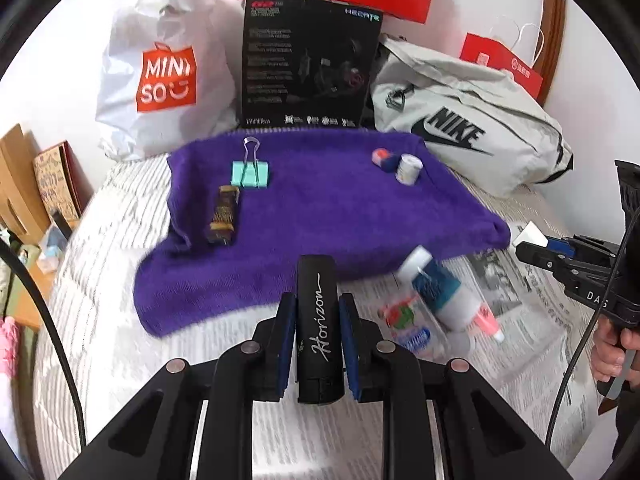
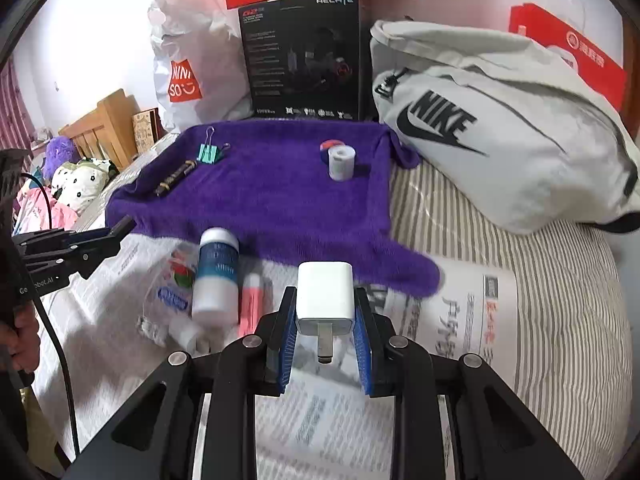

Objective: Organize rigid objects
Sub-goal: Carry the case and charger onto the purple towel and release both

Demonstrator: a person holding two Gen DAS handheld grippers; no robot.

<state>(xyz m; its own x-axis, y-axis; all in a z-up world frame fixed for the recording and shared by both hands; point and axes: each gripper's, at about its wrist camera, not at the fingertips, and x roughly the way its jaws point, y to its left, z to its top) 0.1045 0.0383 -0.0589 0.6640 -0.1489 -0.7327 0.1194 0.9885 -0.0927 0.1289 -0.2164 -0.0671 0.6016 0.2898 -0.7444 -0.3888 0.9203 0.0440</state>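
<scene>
The right gripper grasps a white cube-shaped plastic charger; the left gripper grasps a black plastic "Horizon" bar. I judge the charger's smooth faces may slip, dropping it near the purple fleece towel.

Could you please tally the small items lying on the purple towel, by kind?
Binder clip: 1
Dark wrapped bar: 1
Small white tub: 1
Orange-and-blue piece: 1
Total: 4 on the purple towel
</scene>
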